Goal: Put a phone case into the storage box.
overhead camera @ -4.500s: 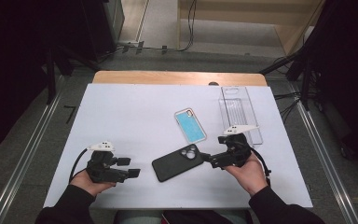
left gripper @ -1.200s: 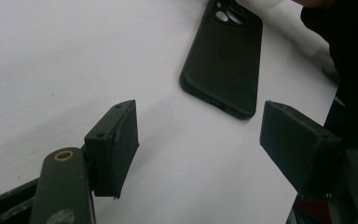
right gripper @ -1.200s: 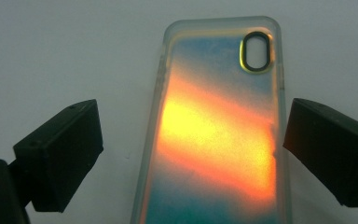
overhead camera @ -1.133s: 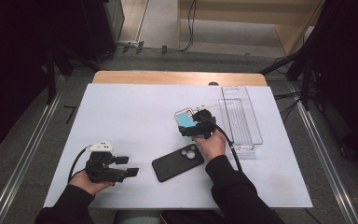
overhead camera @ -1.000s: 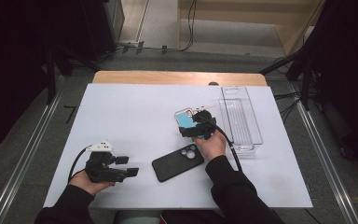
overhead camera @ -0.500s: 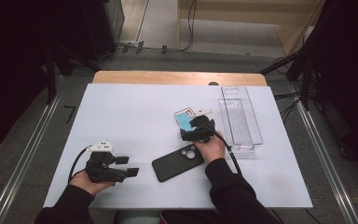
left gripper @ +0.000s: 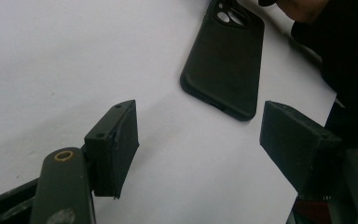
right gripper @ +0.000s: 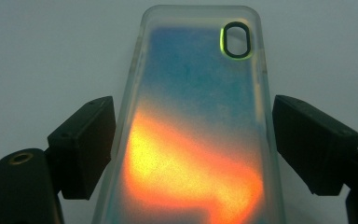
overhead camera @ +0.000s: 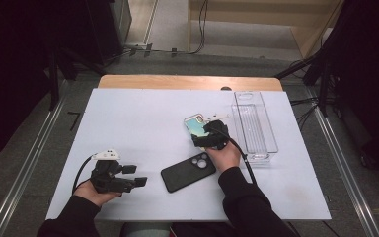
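Observation:
A translucent phone case (overhead camera: 194, 124), teal with an orange glow, lies flat on the white table (overhead camera: 143, 118) right of centre. My right gripper (overhead camera: 202, 136) is open over its near end. In the right gripper view the jaws stand on either side of the case (right gripper: 200, 93), close to its long edges, around my right gripper (right gripper: 195, 128). A black phone case (overhead camera: 187, 172) lies camera-side up in front of it. My left gripper (overhead camera: 139, 176) rests open at the front left. In the left gripper view the black case (left gripper: 226, 51) lies ahead of my left gripper (left gripper: 198, 135).
A clear plastic tray (overhead camera: 270, 140) stands lengthwise just right of the teal case, with nothing in it. A wooden strip (overhead camera: 187, 82) runs along the table's far edge. The person's right sleeve (overhead camera: 246, 202) crosses the table's front edge.
My right gripper left the black case and went up to the teal case. In the last second it drew slightly back along it. The left gripper stayed still.

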The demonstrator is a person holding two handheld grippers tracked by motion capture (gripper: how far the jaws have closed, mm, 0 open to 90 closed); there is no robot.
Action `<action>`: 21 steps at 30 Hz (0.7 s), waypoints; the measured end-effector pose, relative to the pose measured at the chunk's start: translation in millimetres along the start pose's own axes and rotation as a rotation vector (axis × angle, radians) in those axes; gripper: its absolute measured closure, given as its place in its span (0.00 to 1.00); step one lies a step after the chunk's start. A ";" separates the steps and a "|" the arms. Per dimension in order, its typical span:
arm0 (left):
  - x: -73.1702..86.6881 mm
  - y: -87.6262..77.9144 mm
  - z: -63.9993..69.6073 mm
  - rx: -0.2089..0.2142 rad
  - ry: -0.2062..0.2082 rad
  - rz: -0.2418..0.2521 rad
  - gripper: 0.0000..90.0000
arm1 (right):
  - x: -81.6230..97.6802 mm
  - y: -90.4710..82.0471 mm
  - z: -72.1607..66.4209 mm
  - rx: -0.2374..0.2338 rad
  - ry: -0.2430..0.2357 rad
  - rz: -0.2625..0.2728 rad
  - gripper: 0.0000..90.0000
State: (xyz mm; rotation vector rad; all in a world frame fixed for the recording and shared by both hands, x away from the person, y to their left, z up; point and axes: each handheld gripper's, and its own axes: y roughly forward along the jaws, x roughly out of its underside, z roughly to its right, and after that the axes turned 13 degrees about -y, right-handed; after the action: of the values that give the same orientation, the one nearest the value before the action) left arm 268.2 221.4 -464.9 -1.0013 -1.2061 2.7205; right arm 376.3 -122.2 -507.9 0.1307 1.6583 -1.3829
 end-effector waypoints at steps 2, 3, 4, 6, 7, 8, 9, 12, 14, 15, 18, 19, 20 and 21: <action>-0.1 -0.2 0.1 0.001 0.000 0.001 0.32 | -1.4 -2.2 0.2 0.001 0.000 0.005 0.16; -0.2 -0.3 0.4 0.003 -0.004 0.004 0.32 | -4.3 -6.5 0.7 -0.010 0.002 0.014 0.16; -0.2 -0.3 0.4 0.003 -0.004 0.004 0.32 | -5.7 -8.6 1.1 -0.018 0.002 0.018 0.16; -0.8 -0.2 1.1 0.003 -0.006 0.008 0.32 | -8.6 -14.3 1.1 -0.035 0.009 0.026 0.16; -1.3 -0.3 1.1 0.005 -0.006 0.006 0.32 | -10.0 -17.3 1.0 -0.043 0.007 0.031 0.16; -1.9 -0.5 1.2 -0.004 -0.005 0.007 0.32 | -11.2 -20.6 0.8 -0.053 0.010 0.037 0.16; -1.9 -0.5 1.2 -0.004 -0.005 0.007 0.32 | -11.2 -20.6 0.8 -0.053 0.010 0.037 0.16; -5.8 -0.7 0.5 -0.019 -0.037 0.012 0.31 | -12.9 -35.9 2.2 -0.099 0.016 0.052 0.16; -6.4 -0.6 1.2 -0.018 -0.040 0.017 0.31 | -12.7 -43.6 3.2 -0.116 0.016 0.054 0.16; -7.8 -0.3 2.9 -0.021 -0.041 0.019 0.31 | -12.4 -47.4 3.7 -0.125 0.014 0.057 0.16; -10.9 1.4 6.4 -0.025 -0.055 0.019 0.31 | -11.1 -58.5 5.0 -0.140 0.009 0.070 0.16; -12.4 2.0 7.9 -0.030 -0.053 0.014 0.31 | -10.4 -61.8 5.3 -0.146 0.005 0.075 0.16; -12.4 2.0 7.9 -0.030 -0.053 0.014 0.31 | -10.4 -61.8 5.3 -0.146 0.005 0.075 0.16; -14.2 3.0 10.4 -0.037 -0.049 0.008 0.31 | -9.6 -65.4 5.6 -0.152 0.006 0.078 0.16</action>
State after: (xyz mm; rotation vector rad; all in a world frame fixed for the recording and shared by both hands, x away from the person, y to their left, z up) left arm 274.5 208.9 -453.9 -0.9507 -1.2671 2.7542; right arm 345.4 -145.7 -454.1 0.1108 1.7384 -1.1952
